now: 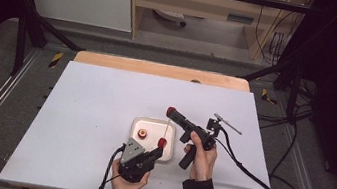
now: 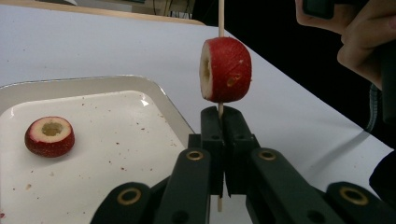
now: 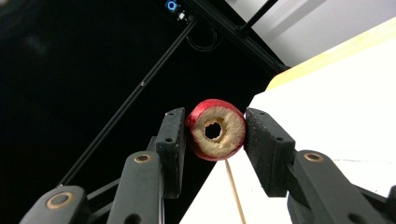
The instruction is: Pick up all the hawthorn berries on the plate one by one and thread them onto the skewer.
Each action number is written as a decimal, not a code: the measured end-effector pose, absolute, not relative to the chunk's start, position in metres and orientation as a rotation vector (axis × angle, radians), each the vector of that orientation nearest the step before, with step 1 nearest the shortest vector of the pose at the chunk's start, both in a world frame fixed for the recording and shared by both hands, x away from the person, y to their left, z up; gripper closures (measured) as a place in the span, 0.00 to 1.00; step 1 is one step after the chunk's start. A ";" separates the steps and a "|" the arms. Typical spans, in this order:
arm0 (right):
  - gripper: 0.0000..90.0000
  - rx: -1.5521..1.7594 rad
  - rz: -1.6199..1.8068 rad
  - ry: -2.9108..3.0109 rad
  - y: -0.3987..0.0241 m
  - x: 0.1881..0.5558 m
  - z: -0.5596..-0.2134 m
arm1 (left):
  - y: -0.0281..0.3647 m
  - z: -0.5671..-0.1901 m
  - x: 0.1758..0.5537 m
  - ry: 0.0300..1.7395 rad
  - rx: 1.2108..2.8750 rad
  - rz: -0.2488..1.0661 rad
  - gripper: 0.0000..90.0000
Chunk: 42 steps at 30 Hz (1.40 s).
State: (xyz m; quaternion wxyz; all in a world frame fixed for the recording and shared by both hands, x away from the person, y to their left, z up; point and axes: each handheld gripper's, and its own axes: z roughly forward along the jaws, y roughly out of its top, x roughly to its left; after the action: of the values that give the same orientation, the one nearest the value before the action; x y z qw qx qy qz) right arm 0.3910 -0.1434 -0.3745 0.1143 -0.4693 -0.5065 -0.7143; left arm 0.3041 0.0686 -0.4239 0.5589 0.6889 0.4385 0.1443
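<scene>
White board (image 1: 95, 129) covers the table, its far edge backed by a strip of bare wood (image 1: 160, 69), with wide open surface to the left and beyond the middle. Near the front centre sits a shallow white tray (image 1: 138, 122) with a raised rim. One red fruit ring (image 2: 49, 136), cored through, lies flat on the tray floor, well apart from the rim. The left gripper (image 2: 220, 126), held low at the tray's near right corner, has its jaws pressed together on a thin wooden skewer (image 2: 221, 16) that stands upright. A second red fruit ring (image 2: 225, 70) is threaded on the skewer just above the jaw tips. The right gripper (image 3: 213, 135), raised to the right of the tray and pointing left, pinches a third red fruit ring (image 3: 216, 129) by its skin, hollow core facing the camera. A hand (image 1: 203, 160) holds its grip near the board's front edge
</scene>
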 end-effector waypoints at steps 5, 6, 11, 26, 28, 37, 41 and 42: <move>0.66 -1.374 -2.097 -1.487 -0.141 0.389 -0.377 | 0.068 -0.422 0.306 1.053 1.600 0.309 0.98; 0.66 -1.374 -2.097 -1.487 -0.141 0.389 -0.377 | 0.068 -0.422 0.306 1.053 1.600 0.309 0.98; 0.67 -1.361 -2.111 -1.538 -0.140 0.386 -0.378 | 0.066 -0.422 0.307 1.066 1.606 0.298 0.98; 0.67 -1.341 -2.006 -1.628 -0.149 0.386 -0.372 | 0.075 -0.420 0.304 0.956 1.782 0.543 0.99; 0.67 -1.332 -1.988 -1.623 -0.150 0.387 -0.374 | 0.078 -0.420 0.305 0.951 1.794 0.536 0.99; 0.67 -1.282 -1.824 -1.645 -0.141 0.388 -0.389 | 0.082 -0.410 0.309 0.931 1.758 0.542 0.99; 0.67 -1.274 -1.834 -1.661 -0.137 0.386 -0.394 | 0.083 -0.407 0.313 0.948 1.771 0.522 0.99; 0.67 -1.275 -1.833 -1.664 -0.137 0.386 -0.394 | 0.083 -0.407 0.314 0.948 1.777 0.519 0.99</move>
State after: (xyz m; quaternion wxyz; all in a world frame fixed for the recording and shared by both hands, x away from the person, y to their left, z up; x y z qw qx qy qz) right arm 0.3857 -0.1368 -0.3945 0.1773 -0.4507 -0.5881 -0.6477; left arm 0.3138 0.0833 -0.4067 0.5064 0.7367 0.3931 0.2151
